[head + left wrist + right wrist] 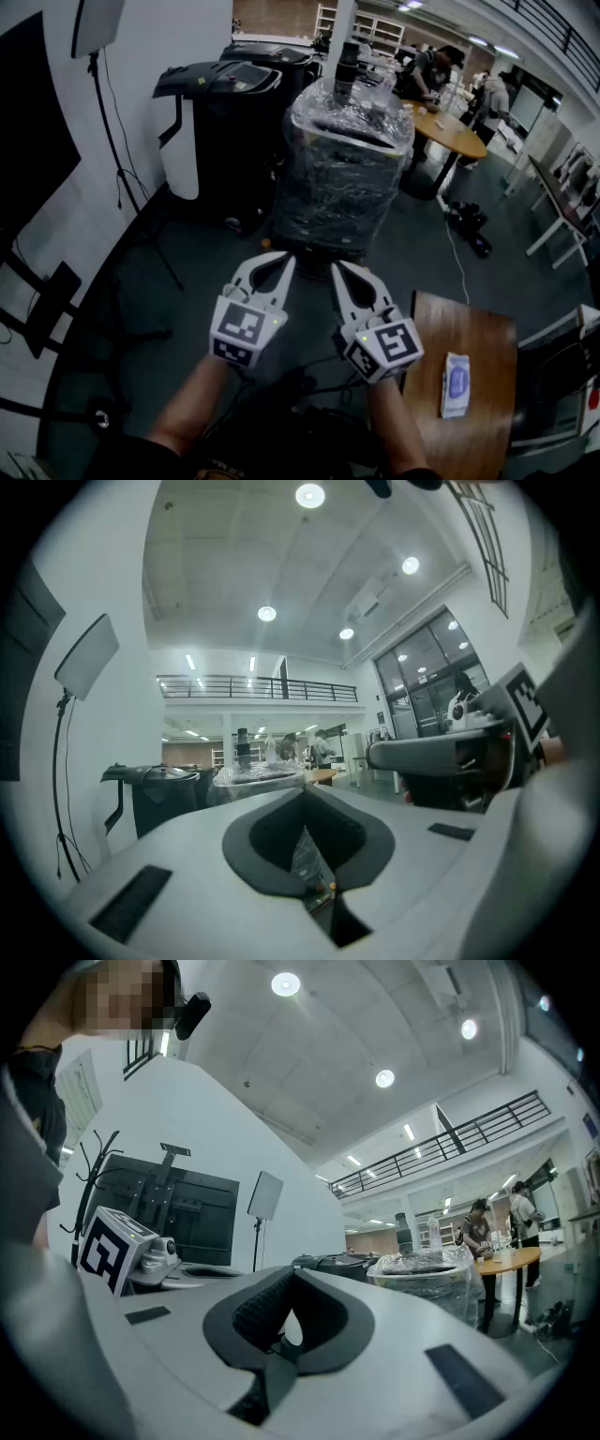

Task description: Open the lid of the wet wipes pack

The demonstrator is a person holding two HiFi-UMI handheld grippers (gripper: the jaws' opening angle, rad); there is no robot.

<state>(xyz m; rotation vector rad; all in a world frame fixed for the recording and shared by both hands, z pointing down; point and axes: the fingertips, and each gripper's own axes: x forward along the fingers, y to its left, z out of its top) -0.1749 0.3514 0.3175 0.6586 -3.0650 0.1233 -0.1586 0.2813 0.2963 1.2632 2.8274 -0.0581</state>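
Note:
The wet wipes pack [457, 384] lies flat on a small wooden table [473, 328] at the lower right of the head view; it is white with a blue oval lid that lies down. Both grippers are held level in front of me, over the floor and to the left of the table. My left gripper [280, 260] is shut with nothing in it, its jaws meeting at the tip [302, 795]. My right gripper [341, 269] is also shut and empty [292, 1275], about a hand's length from the pack. The pack shows in neither gripper view.
A plastic-wrapped stack [342, 178] stands on the floor straight ahead, with black machines [225, 112] behind it at left. A light stand [98, 37] is at far left. People stand at a round wooden table [459, 131] at the back right. Cables run over the floor.

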